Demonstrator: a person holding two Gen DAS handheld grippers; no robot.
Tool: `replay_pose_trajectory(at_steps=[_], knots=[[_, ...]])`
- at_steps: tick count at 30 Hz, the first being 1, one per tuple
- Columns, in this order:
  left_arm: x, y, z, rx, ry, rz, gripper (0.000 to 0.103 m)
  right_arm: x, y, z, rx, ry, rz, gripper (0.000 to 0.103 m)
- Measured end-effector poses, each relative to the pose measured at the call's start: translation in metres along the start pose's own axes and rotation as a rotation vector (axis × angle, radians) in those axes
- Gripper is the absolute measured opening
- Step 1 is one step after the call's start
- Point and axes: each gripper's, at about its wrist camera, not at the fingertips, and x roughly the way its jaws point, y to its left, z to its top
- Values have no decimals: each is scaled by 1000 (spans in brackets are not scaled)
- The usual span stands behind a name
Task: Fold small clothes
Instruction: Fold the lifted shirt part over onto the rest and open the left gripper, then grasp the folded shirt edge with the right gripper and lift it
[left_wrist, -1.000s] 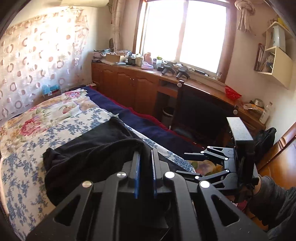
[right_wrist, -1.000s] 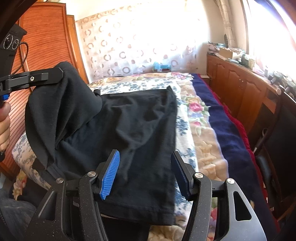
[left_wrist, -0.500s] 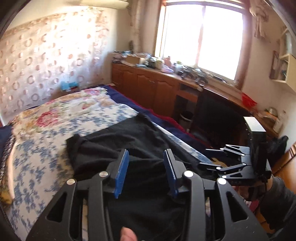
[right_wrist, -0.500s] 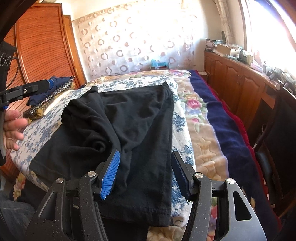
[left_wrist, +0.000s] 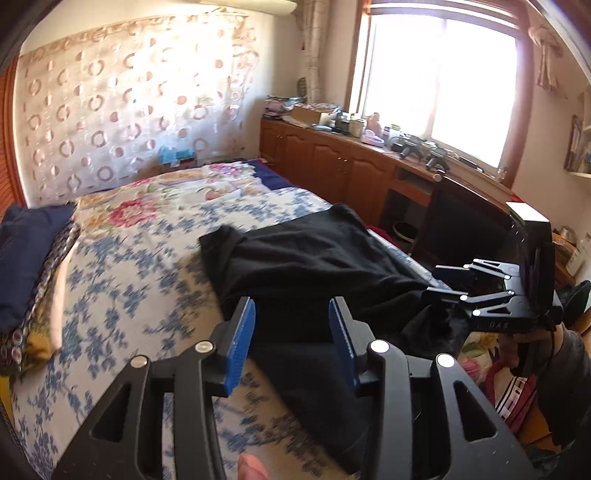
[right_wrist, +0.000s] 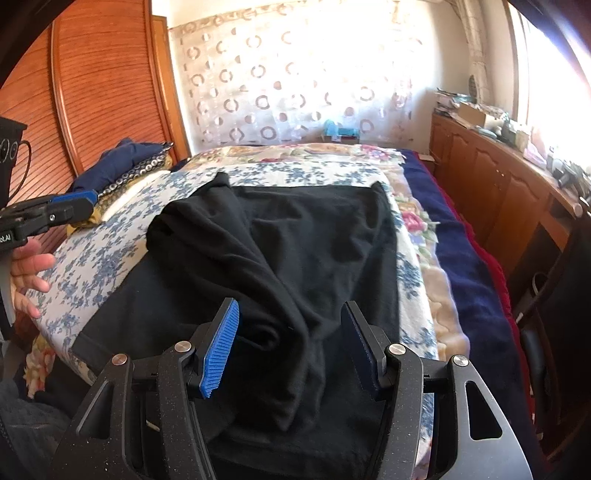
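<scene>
A black garment lies spread on the bed, its left side folded over the middle in a loose diagonal flap. My left gripper hovers over the garment's near left edge; its jaws are opening and the pads touch nothing. In the right wrist view the left gripper sits at the far left, away from the cloth. My right gripper hangs open above the garment's near hem, holding nothing. The right gripper also shows at the garment's right edge.
The bed has a blue floral sheet and a navy blanket along its right side. A pile of dark blue clothes lies at the far left. Wooden cabinets and a dark chair stand right of the bed.
The left gripper let go of the lifted side of the garment, which dropped folded over the middle. That gripper opened and swung left, away from the cloth. The right gripper stayed open.
</scene>
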Motion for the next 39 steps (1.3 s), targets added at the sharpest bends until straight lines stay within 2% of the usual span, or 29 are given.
replay_pose_trajectory(at_steps=[6,15,16,17,18,19,29,33,36,39], knots=[[-2,21,-23,-35,29,13,41,14,12,4,-29,32,17,59],[12,29,-49,-38,100,45,42,41,21,7,-80,105,15,58],[15,30,-51,-39,106,53,42,43,22,8,-88,109,14,47],[16,31,-52,-40,107,54,42,44,23,8,-95,113,16,42],[17,31,-53,-42,108,56,42,45,25,8,-109,116,12,24],[18,32,-54,-45,110,58,42,44,26,7,-120,116,9,12],[21,37,-56,-52,110,113,42,-2,27,16,-118,1,51,8],[20,38,-56,-61,97,118,42,-29,22,19,-144,-45,-3,8],[18,39,-55,-71,89,117,42,-30,12,15,-125,-35,-37,8],[18,39,-55,-78,81,120,42,-14,-5,1,-89,30,-93,8]])
